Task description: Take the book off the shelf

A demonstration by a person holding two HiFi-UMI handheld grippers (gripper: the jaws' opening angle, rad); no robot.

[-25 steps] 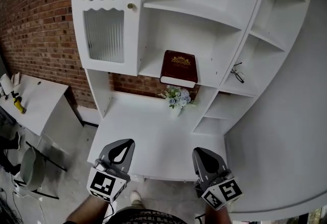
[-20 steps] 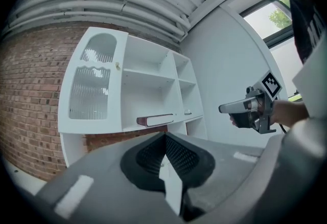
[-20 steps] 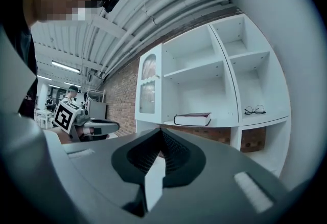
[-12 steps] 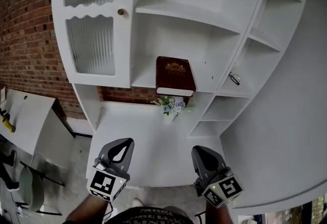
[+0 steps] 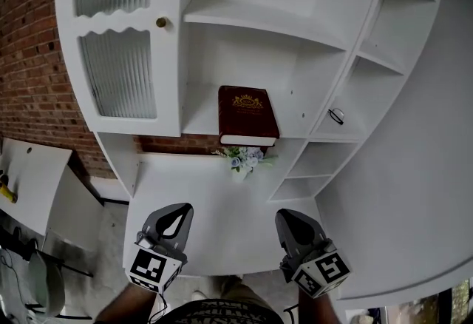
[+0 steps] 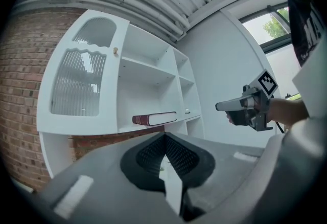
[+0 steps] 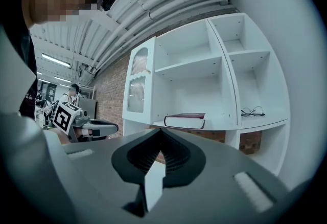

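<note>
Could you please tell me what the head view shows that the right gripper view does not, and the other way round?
Only the head view shows the flowers on the white desk below the book. Only the right gripper view shows the ceiling pipes and a second person far off at the left. Both show the dark red book lying flat on the shelf, the glasses in the neighbouring compartment, and the left gripper.
</note>
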